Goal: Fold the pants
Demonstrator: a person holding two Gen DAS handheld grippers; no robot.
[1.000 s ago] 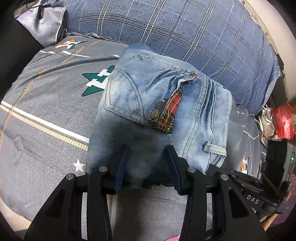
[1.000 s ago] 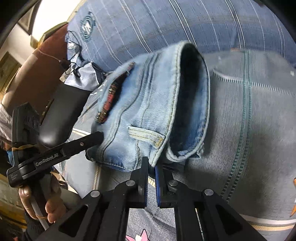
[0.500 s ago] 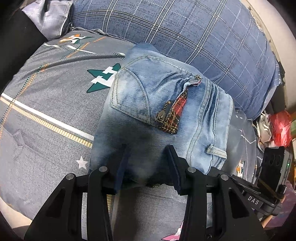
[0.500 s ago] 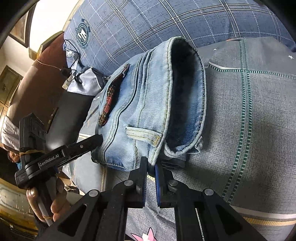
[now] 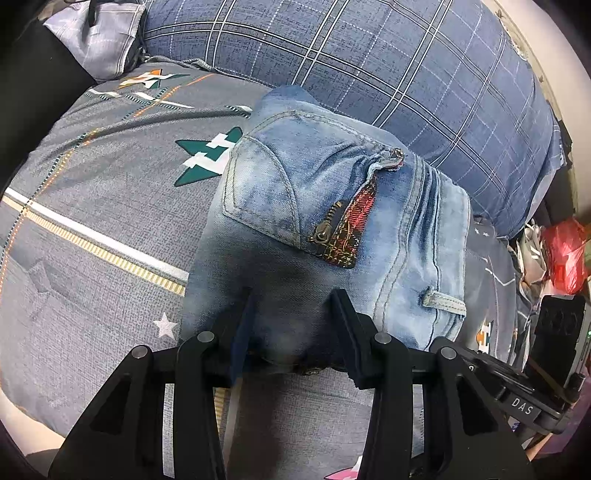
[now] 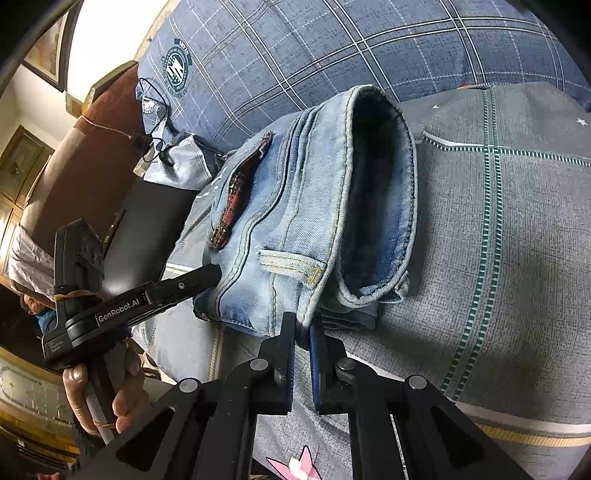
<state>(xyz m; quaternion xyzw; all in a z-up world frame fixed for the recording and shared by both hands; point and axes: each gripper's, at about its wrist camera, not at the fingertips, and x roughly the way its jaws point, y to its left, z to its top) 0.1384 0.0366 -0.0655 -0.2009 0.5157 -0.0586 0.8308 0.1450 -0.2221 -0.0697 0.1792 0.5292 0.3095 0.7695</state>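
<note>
Folded light-blue jeans (image 5: 325,236), a compact bundle on the grey patterned bedspread (image 5: 92,221), just in front of the large blue plaid pillow (image 5: 406,74) at the far side. Back pocket, brass zipper pull and red tartan patch (image 5: 351,225) facing up; waistband opening (image 6: 376,199) turned to the right, dark inside, gaping in the right wrist view. Belt loop (image 6: 291,262) on the near right part of the bundle.

Left gripper (image 5: 291,314) at the near edge of the bundle, fingers spread wide apart, denim bulging between them; contact with the pads hard to judge, no pinch visible. Seen also from the right wrist camera, its black finger tip (image 6: 192,280) pressed against the left near side of the jeans, handle held in a bare hand (image 6: 107,391) at lower left.

Right gripper (image 6: 303,325) at the near right corner, jaws nearly together, clamped on the thin waistband edge of the jeans, blue pad on the right finger touching the cloth.

Grey bag (image 5: 99,33) with a black cord at the far left, beside the pillow. Red plastic bag (image 5: 565,254) and clutter at the right edge. Brown headboard (image 6: 92,155) and a framed picture (image 6: 40,55) at the far left in the right wrist view. Pink star print (image 6: 295,465) on the bedspread near the bottom.
</note>
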